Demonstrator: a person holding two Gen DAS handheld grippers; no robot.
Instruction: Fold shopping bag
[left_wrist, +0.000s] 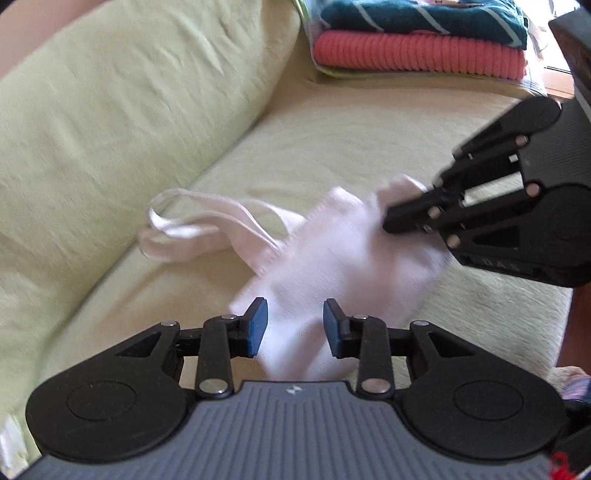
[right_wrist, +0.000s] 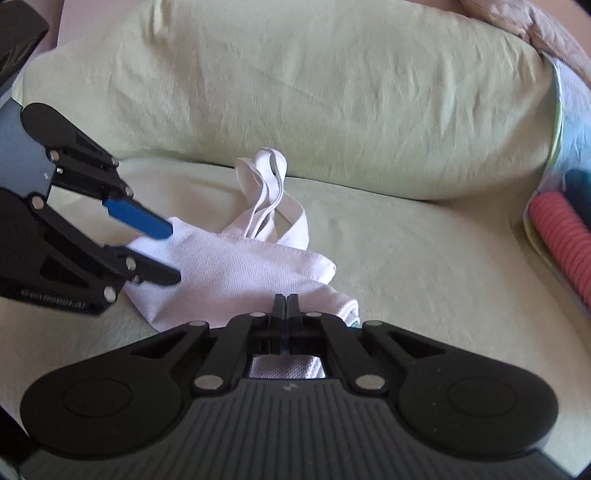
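1. Lying crumpled on the green sofa seat (right_wrist: 424, 258), the white bag (right_wrist: 236, 273) has its handles (right_wrist: 267, 184) trailing toward the back cushion (right_wrist: 314, 103).
2. Right gripper (right_wrist: 286, 301): tongs pressed together. The left view shows its tips (left_wrist: 391, 221) buried in a bunched edge of the cloth, so I read it as clamped on the bag.
3. Left gripper (left_wrist: 295, 325): tongs apart, blue pads (left_wrist: 258, 325) either side of a hanging fold; the pads do not seem to press on it.
4. Handling, by judgement: woven cloth, light, limp, not fragile. It will sag and bunch wherever unsupported, and the loose handles will drag. Best hold looks like corners or the hemmed top edge, one per gripper, pulled taut before laying flat.
5. Left view only: folded knits, pink (left_wrist: 417, 55) under teal, stacked at the far end of the seat; also the side-on look at the right gripper's pinch. This view is blurred over the bag.
6. Right view only: sharp weave, the seam along the bag's rim, both handle loops crossed, and the left gripper's open jaws from the side (right_wrist: 162, 251).
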